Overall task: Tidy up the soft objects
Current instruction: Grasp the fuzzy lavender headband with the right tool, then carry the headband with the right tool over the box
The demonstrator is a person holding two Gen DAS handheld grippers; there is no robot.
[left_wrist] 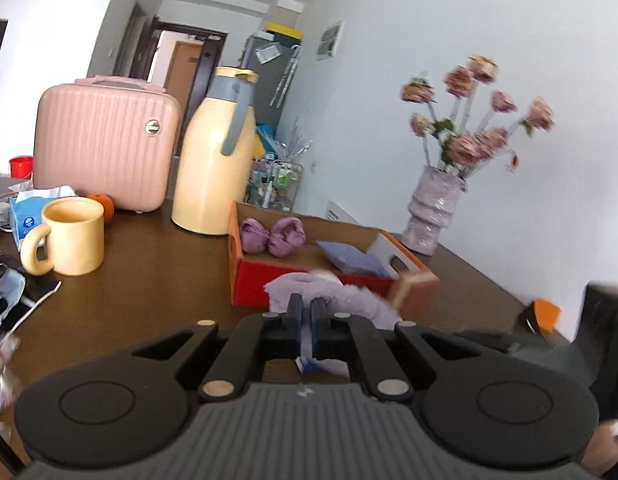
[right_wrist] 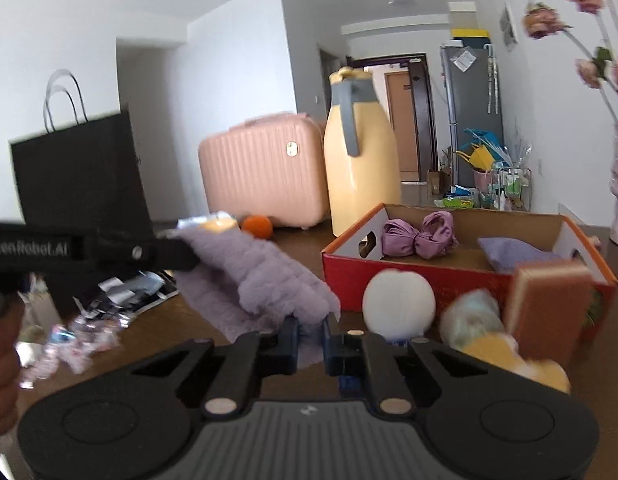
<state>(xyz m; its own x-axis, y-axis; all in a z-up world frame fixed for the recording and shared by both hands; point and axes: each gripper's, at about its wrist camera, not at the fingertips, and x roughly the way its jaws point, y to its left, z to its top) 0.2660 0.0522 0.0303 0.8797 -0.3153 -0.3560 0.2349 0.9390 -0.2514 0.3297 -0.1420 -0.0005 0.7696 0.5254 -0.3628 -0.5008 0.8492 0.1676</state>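
Observation:
A fluffy lilac cloth [right_wrist: 261, 276] is stretched between both grippers above the brown table. My left gripper [left_wrist: 307, 310] is shut on one end of the lilac cloth [left_wrist: 329, 296]; in the right wrist view that left gripper [right_wrist: 185, 256] reaches in from the left. My right gripper [right_wrist: 311, 334] is shut on the near end, with fluff pinched between its fingers. Just beyond stands a red cardboard box [right_wrist: 349, 276], also the box [left_wrist: 249, 284], which holds a purple bow-shaped bundle [right_wrist: 417, 236] and a lilac pad [right_wrist: 517, 256]. A white plush ball [right_wrist: 399, 300], a pastel plush [right_wrist: 469, 316] and an orange sponge block [right_wrist: 549, 304] lie in front of the box.
Behind the box stand a yellow jug [left_wrist: 213, 168], a pink case [left_wrist: 105, 148] and an orange [right_wrist: 257, 226]. A yellow mug [left_wrist: 73, 236] and a tissue pack [left_wrist: 25, 216] sit at the left. A black paper bag [right_wrist: 77, 172] and a vase of flowers [left_wrist: 433, 212] flank the scene.

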